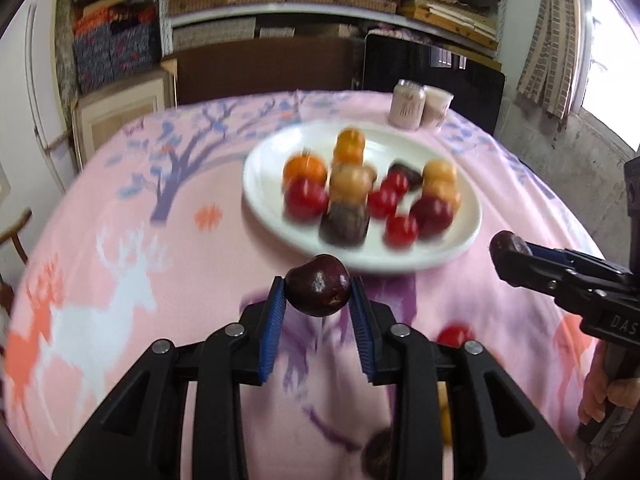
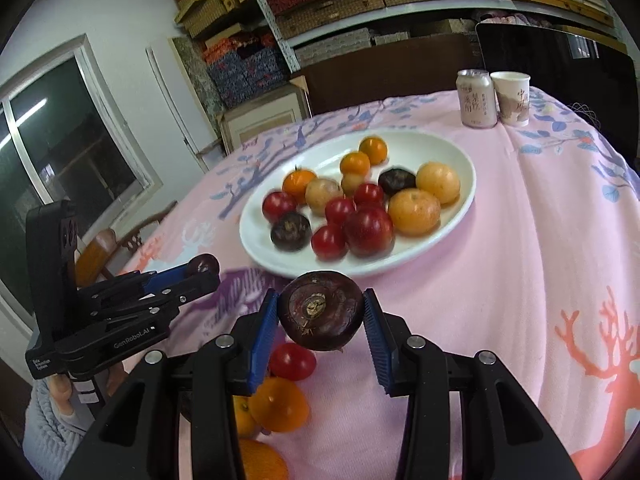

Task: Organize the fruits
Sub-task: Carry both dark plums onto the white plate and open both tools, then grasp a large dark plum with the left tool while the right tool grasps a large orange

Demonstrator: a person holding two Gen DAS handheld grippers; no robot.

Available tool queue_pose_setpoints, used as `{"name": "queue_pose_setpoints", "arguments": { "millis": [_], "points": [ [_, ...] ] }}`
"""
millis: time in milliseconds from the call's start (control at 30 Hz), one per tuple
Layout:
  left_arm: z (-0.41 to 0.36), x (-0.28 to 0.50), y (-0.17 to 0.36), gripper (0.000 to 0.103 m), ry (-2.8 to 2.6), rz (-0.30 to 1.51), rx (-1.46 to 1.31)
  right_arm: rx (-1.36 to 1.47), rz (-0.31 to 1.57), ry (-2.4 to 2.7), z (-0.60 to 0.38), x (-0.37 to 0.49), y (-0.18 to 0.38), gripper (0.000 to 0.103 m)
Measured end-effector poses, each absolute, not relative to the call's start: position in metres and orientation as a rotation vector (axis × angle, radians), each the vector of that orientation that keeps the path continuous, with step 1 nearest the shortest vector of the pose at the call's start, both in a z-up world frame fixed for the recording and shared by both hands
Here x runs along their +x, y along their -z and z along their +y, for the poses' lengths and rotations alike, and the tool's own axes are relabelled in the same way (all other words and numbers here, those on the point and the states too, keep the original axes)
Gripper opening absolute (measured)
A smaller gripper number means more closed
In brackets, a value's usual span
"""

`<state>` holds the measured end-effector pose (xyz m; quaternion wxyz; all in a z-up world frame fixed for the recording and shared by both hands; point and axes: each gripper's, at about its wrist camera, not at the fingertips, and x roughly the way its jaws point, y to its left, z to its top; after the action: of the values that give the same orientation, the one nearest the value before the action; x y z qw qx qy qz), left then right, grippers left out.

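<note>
Gripping a dark red plum (image 1: 319, 285) between its blue pads, the left gripper (image 1: 318, 292) hangs above the pink tablecloth (image 1: 120, 264), just short of the near rim of the white plate (image 1: 264, 168), which lies at twelve o'clock from it. The right gripper (image 2: 320, 312) is likewise clamped on a dark purple-brown fruit (image 2: 320, 310) (stem scar facing the camera), with the plate straight ahead of it at twelve o'clock too. The plate carries a heap of mixed fruit (image 2: 360, 200): red, orange, yellow and dark pieces touching one another. In the right wrist view, loose fruit lies on the cloth beneath the gripper at about seven o'clock: a small red fruit (image 2: 292, 360) and oranges (image 2: 280, 404). Beyond the plate, at one o'clock, a pink can (image 2: 476, 98) and a paper cup (image 2: 512, 98) stand side by side, touching or nearly so.
</note>
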<state>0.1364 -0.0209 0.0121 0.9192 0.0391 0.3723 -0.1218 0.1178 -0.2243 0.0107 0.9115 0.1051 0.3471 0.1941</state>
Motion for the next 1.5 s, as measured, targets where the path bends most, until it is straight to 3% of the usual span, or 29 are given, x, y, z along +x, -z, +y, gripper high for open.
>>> {"name": "queue_pose_setpoints", "arguments": {
  "millis": [233,567,633,700,800,933,1133,1500],
  "points": [
    [-0.049,0.202,-0.047,0.032,0.237,0.721,0.048,0.187,0.67,-0.344,-0.228,0.185,-0.055,0.043],
    [-0.066,0.307,-0.023,0.033,0.191,0.815,-0.003,0.249,0.758,-0.298,-0.236,0.284,-0.024,0.044],
    [-0.065,0.312,-0.017,0.053,0.215,0.817,-0.031,0.261,0.778,-0.294,-0.241,0.292,-0.018,0.058],
    [-0.063,0.314,-0.01,0.066,0.241,0.83,-0.052,0.293,0.762,-0.284,-0.249,0.293,-0.016,0.062],
    [-0.063,0.311,-0.01,0.067,0.245,0.826,-0.027,0.334,0.763,-0.285,-0.255,0.292,-0.016,0.066],
    [-0.052,0.302,-0.023,0.09,0.208,0.786,-0.054,0.375,0.758,-0.291,-0.257,0.279,-0.019,0.075],
    [-0.024,0.273,-0.041,0.096,0.169,0.76,-0.16,0.35,0.689,-0.269,-0.256,0.228,-0.027,0.088],
    [0.009,0.115,-0.008,0.098,0.122,0.772,-0.087,0.235,0.635,-0.216,-0.252,0.107,-0.007,0.098]
  ]
}}
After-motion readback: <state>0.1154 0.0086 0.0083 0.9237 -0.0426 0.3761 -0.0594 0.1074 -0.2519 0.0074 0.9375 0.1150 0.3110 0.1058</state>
